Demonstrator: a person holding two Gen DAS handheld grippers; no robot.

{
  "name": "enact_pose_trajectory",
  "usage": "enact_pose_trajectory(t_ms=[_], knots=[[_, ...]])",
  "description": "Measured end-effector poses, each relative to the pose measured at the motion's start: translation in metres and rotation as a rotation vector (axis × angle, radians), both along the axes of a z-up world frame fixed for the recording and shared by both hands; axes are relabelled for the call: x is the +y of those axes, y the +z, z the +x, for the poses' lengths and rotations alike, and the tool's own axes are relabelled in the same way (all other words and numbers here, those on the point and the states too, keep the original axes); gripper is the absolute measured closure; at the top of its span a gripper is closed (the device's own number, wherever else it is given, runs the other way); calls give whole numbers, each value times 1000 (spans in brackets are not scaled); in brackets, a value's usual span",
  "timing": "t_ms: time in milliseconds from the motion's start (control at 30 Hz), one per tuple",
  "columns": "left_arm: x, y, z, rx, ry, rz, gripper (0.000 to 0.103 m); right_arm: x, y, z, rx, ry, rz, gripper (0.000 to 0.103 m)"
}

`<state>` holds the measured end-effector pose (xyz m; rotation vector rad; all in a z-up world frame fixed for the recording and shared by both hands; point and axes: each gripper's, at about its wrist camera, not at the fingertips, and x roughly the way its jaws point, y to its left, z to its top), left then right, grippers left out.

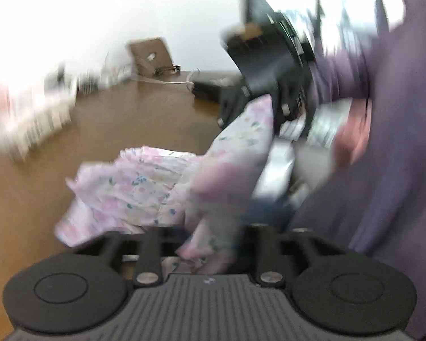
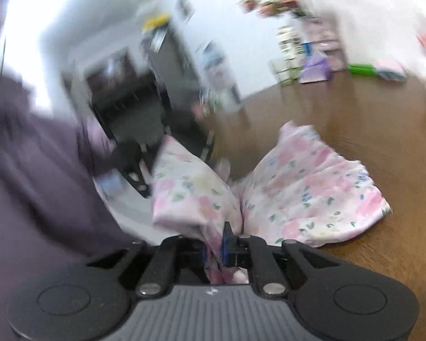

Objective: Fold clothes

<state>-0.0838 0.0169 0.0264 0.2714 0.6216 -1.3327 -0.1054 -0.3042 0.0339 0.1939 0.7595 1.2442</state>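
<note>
Right claw (image 2: pixel 223 241): clamped on the floral garment (image 2: pixel 312 193).
Left claw (image 1: pixel 207 244): pinching its other corner.
Garment: stretched between both, trailing onto the bench (image 2: pixel 383 130).

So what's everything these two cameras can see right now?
floral garment: one, white and pink with small flowers, partly on the table, two corners lifted by the grippers
table: one, brown wood, under the garment
chair: one, tan, far end of the table, blurred
clutter by the wall: several, purple, green, white, too blurred to name
right gripper: one, black, shut on the garment
left gripper: one, black, shut on the garment
sleeve: purple, person's
</note>
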Motion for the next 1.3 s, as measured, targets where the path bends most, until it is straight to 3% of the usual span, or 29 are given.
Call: enact_pose_trajectory(t_ms=[100,133,167,233,267,333,400,433,500,533,567,633,700,767,867,967,1000,1033,1067,1133,1200,1233,1300], knots=[[12,-12,57,376,230,-160,83,-21,-13,39,206,-231,125,73],[15,-17,71,470,303,-196,83,-28,-17,47,255,-315,146,60],[14,-21,76,492,347,-201,83,-34,-21,53,288,-390,162,53],[12,-30,84,532,436,-209,83,-37,-26,58,285,-500,170,55],[10,-34,85,546,482,-208,79,-33,-30,62,287,-542,171,67],[8,-39,87,574,572,-209,73,-28,-37,62,301,-625,147,80],[12,-35,80,555,632,-226,57,-20,-42,61,282,-665,83,80],[13,-29,76,493,672,-230,53,-16,-39,57,242,-680,51,77],[15,-15,59,341,750,-211,33,-4,-28,43,108,-690,2,65],[11,-11,57,267,801,-180,32,2,-22,37,35,-690,-23,42],[7,-8,55,204,843,-154,32,6,-16,32,-31,-695,-48,28],[-1,-14,57,194,855,-143,33,14,-12,34,-100,-713,-92,29],[-5,-20,58,223,867,-119,45,25,-15,45,-56,-716,-139,41],[-2,-19,56,202,887,-109,45,36,-23,58,-7,-735,-169,51],[14,-18,51,232,940,-121,39,47,-18,56,-38,-769,-208,58],[36,-4,37,260,985,-134,26,39,-7,42,-37,-783,-186,54],[42,2,33,265,983,-154,15,35,-5,35,-45,-784,-179,48],[45,5,29,279,986,-183,11,32,-3,29,-47,-785,-171,35],[46,4,30,307,989,-201,10,30,-5,28,-35,-784,-163,33],[33,-4,45,354,959,-186,11,35,-15,33,-1,-765,-158,33],[20,-12,59,347,937,-152,23,41,-22,37,4,-760,-153,34],[16,-15,65,348,931,-158,25,44,-25,39,3,-757,-148,37],[16,-21,76,402,893,-211,40,44,-27,44,27,-732,-119,43]])
